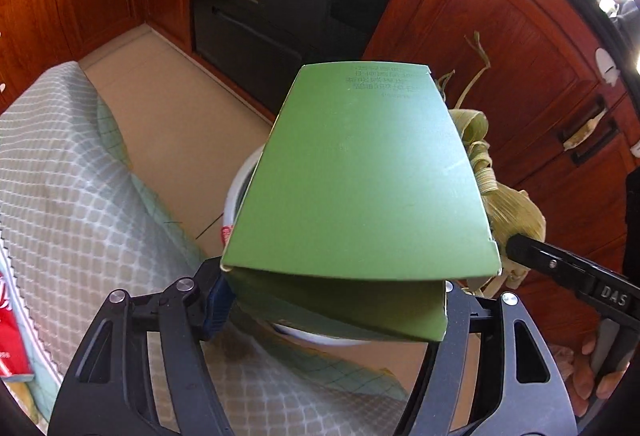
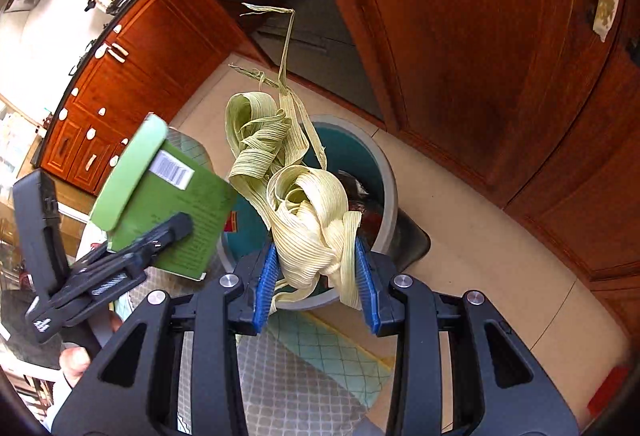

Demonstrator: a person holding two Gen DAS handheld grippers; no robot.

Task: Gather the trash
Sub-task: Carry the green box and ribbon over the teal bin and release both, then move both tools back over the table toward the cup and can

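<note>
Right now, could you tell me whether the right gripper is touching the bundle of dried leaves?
Touching. The right wrist view shows the right gripper with both blue pads pressed against the sides of the bundle of dried leaves, held above the bin.

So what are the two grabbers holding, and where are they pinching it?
The left gripper pinches the green box across its near end. The right gripper squeezes the bundle of pale leaf strips at its lower part.

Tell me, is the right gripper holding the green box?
No, the right gripper is clamped on a bundle of pale husk strips; the green box sits in the left gripper.
</note>
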